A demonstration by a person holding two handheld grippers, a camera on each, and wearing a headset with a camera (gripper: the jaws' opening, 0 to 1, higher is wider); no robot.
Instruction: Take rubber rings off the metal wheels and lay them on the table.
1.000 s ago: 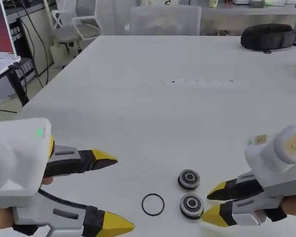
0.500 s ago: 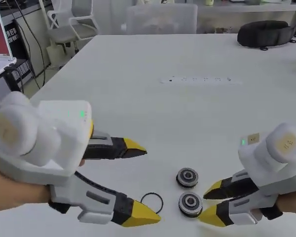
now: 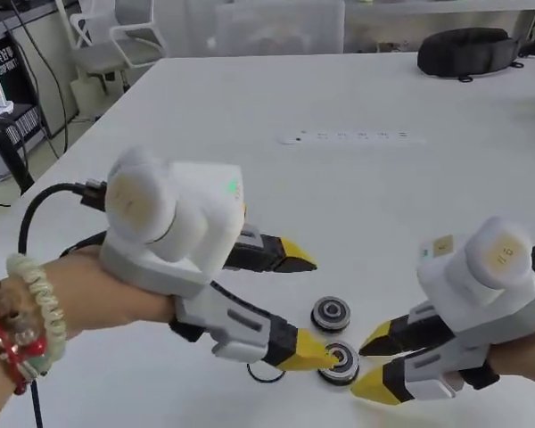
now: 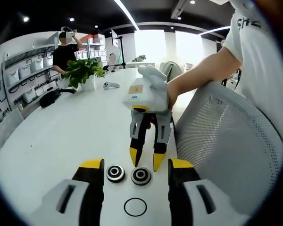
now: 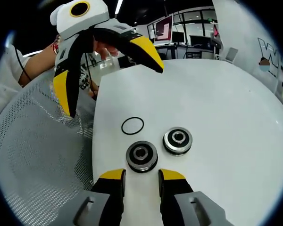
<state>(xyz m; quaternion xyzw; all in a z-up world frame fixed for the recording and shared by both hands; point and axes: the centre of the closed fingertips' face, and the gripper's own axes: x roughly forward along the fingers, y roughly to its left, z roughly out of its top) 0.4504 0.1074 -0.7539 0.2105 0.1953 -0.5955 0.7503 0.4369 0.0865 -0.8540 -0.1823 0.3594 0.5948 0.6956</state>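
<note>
Holding my right claw narrowly parted and empty, I see one metal wheel just off its tips, the second wheel just beyond. My left claw gapes wide opposite, a loose rubber ring flat on the counter between its jaws.

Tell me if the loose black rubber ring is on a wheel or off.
Off. The rubber ring lies flat on the table, apart from the nearer wheel and the farther wheel, bare tabletop showing through it.
</note>
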